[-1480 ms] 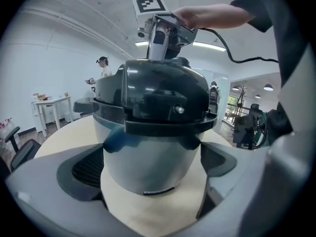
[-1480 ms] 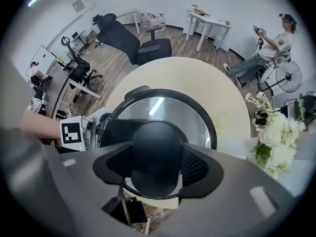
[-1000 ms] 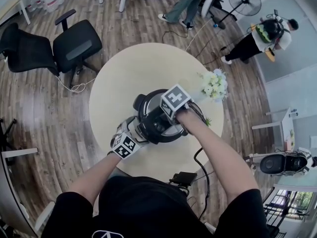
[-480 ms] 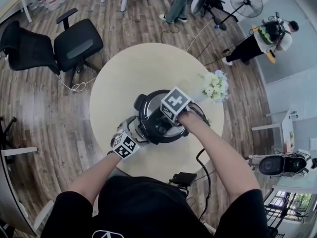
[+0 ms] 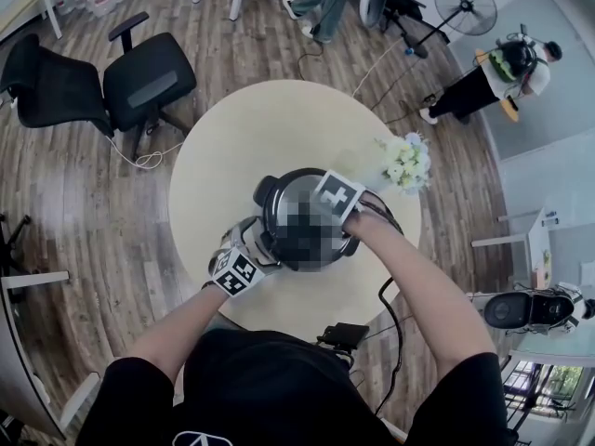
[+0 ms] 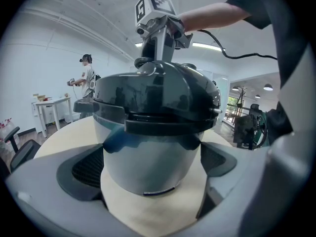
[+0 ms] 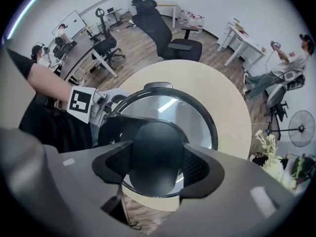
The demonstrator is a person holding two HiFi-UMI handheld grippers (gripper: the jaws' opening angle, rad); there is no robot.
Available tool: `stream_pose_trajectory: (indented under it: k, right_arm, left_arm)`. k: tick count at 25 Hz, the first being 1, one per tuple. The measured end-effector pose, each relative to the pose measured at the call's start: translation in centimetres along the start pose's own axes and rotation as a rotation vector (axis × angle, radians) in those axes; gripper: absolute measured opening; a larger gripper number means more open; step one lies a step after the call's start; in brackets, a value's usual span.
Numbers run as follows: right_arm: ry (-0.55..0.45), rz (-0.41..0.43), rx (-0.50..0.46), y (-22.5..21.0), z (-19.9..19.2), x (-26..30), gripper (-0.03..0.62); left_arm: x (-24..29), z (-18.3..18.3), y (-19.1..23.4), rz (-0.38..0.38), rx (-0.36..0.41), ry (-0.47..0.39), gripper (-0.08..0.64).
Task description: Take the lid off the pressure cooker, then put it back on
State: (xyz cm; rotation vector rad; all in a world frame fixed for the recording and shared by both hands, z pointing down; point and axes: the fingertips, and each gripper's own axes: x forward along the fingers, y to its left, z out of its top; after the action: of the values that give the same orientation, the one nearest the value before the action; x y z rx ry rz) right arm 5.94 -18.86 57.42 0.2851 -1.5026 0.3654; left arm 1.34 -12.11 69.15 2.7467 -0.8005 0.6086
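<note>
Right gripper view: right tool (image 7: 157, 169) clamps the lid knob (image 7: 155, 147) from above; left tool (image 6: 150, 164) grips the cooker body (image 6: 148, 149).

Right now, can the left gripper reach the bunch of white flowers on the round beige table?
Probably not. The left gripper is clamped round the silver pressure cooker, which stands between it and the white flowers.

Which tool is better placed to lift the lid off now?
Right. The right tool grips the knob on the lid from above, pointing down. The left tool sits low around the cooker body, steadying it.
</note>
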Motion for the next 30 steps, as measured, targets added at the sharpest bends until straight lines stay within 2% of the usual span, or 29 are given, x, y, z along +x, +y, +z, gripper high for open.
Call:
stream_pose_trajectory:
  k: [4, 9, 15, 19, 22, 24, 25, 26, 28, 30]
  right_arm:
    - [0.007, -0.004, -0.073, 0.3, 0.0, -0.1, 0.302]
    - [0.011, -0.013, -0.215, 0.7, -0.1, -0.1, 0.305]
    - [0.029, 0.023, -0.197, 1.3, -0.7, 0.3, 0.307]
    - [0.008, -0.021, -0.183, 0.5, 0.0, 0.1, 0.308]
    - [-0.013, -0.006, -0.126, 0.5, -0.2, 0.1, 0.308]
    - [-0.081, 0.030, -0.020, 0.3, -0.4, -0.2, 0.308]
    - [-0.120, 0.051, 0.037, 0.1, -0.6, -0.6, 0.307]
    - [-0.154, 0.068, 0.085, -0.1, -1.2, -1.2, 0.307]
    - [-0.204, 0.088, 0.150, -0.1, -3.0, -2.5, 0.307]
    - [-0.263, 0.090, 0.206, 0.2, -5.0, -3.6, 0.307]
  left_arm:
    - [-0.2, 0.0, 0.0, -0.001, 0.001, 0.000, 0.589]
    - [-0.2, 0.0, -0.1, 0.000, 0.001, -0.003, 0.589]
    - [0.0, -0.1, -0.1, 0.003, -0.001, 0.001, 0.589]
    - [0.0, -0.2, 0.1, -0.008, -0.016, 0.021, 0.589]
    - [-0.9, 0.3, 0.3, -0.046, -0.049, 0.042, 0.564]
    - [-2.5, 1.2, 0.9, -0.071, -0.072, 0.038, 0.495]
    - [-3.4, 1.6, 1.2, -0.076, -0.079, 0.030, 0.489]
    - [-4.4, 1.9, 1.7, -0.071, -0.079, 0.018, 0.484]
    - [-6.8, 2.7, 2.8, -0.029, -0.086, -0.026, 0.430]
    - [-9.3, 3.8, 4.0, 0.021, -0.129, -0.084, 0.409]
